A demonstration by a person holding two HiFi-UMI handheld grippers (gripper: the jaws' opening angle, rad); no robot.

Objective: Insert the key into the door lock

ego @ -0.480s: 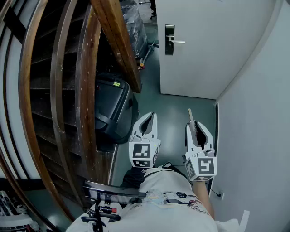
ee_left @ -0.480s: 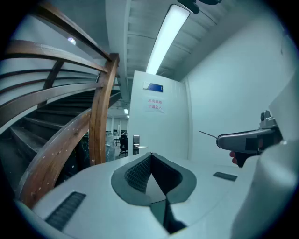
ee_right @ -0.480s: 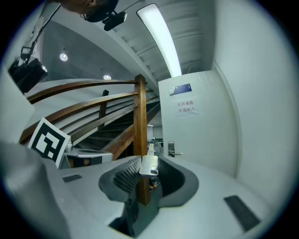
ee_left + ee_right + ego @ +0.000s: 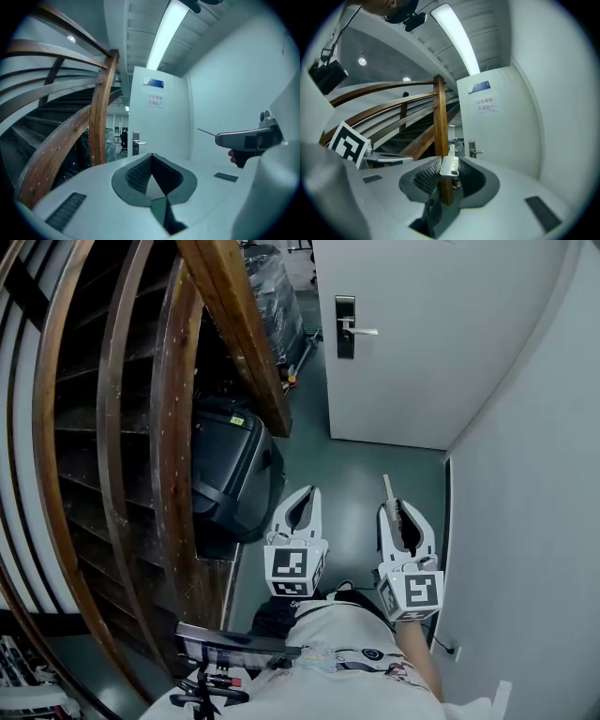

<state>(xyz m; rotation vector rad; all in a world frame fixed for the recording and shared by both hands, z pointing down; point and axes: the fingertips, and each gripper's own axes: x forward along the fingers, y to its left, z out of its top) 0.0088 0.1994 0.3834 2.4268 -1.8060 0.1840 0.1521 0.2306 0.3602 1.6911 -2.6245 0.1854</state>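
Observation:
The white door (image 4: 422,352) stands ahead, with its lock plate and lever handle (image 4: 346,326) on its left edge. The lock plate (image 4: 136,143) is small and distant in the left gripper view, and the same lock plate (image 4: 472,149) lies just right of the key in the right gripper view. My right gripper (image 4: 397,508) is shut on a silver key (image 4: 450,164) held level, its blade (image 4: 387,486) poking toward the door. My left gripper (image 4: 307,492) is shut and holds nothing, level with the right one. Both hang well short of the door.
A curved wooden staircase (image 4: 178,409) fills the left, with its post (image 4: 102,112) near the door. A black case (image 4: 230,465) sits under the stairs. A white wall (image 4: 534,484) runs close on the right. Green floor (image 4: 356,474) leads to the door.
The head view has shifted a little, so both grippers sit slightly lower in it. The key is still held in the right gripper.

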